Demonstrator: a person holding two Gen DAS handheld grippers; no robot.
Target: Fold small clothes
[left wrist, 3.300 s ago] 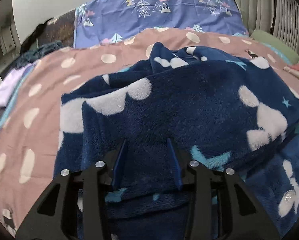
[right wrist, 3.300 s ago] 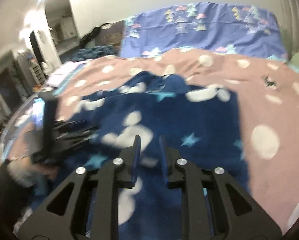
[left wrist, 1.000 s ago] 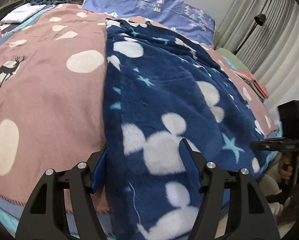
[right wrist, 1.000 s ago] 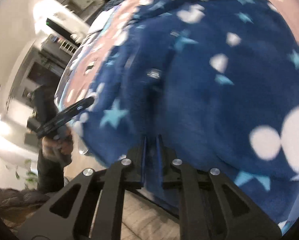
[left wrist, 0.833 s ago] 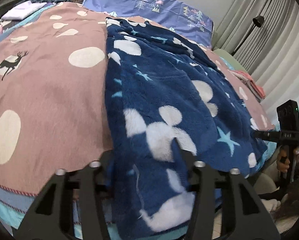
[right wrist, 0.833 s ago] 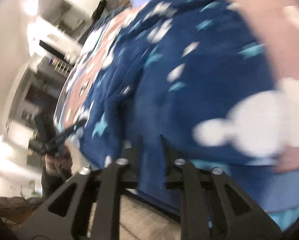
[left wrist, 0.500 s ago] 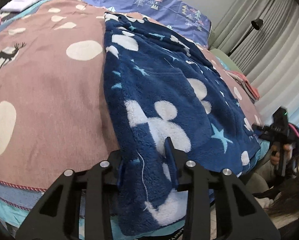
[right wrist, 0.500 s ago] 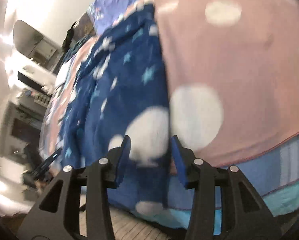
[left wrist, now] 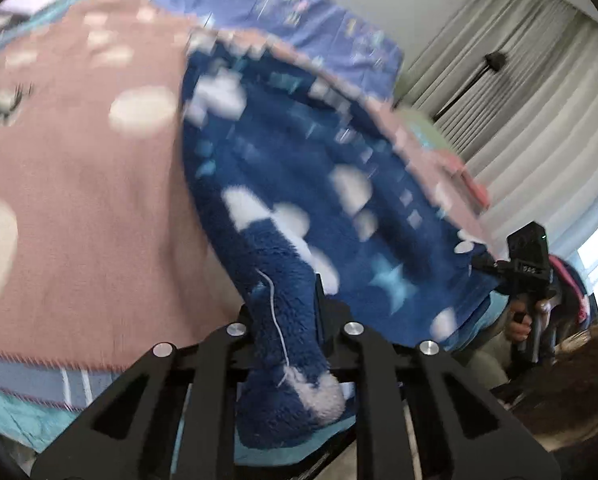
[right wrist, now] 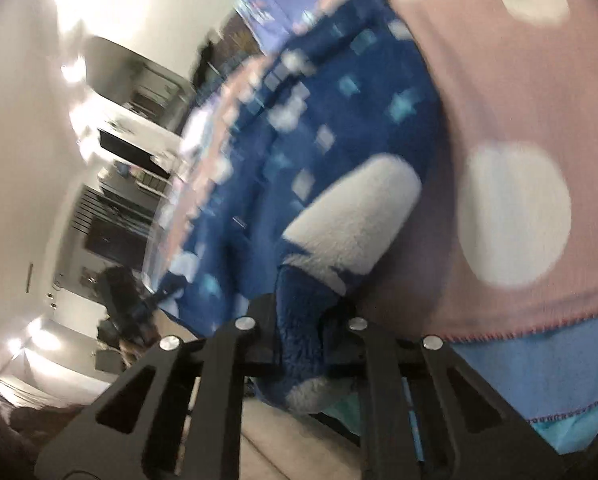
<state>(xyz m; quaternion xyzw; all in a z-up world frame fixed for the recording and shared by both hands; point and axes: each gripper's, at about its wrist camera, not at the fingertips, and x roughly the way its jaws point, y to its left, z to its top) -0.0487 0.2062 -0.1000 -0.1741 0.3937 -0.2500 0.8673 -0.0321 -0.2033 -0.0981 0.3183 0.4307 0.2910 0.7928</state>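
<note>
A navy fleece garment with white mouse heads and pale blue stars lies spread on a pink spotted bedspread. My left gripper is shut on the garment's near left corner at the bed's edge. My right gripper is shut on the garment's near right corner. The right gripper also shows in the left wrist view, at the garment's far corner. Both views are blurred by motion.
Blue pillows with a tree print lie at the head of the bed. Grey curtains and a floor lamp stand on the right. Dark furniture lines the wall to the left of the bed.
Both grippers have closed on the garment's near corners. The fabric now bunches between the jaws and lifts off the bed edge.
</note>
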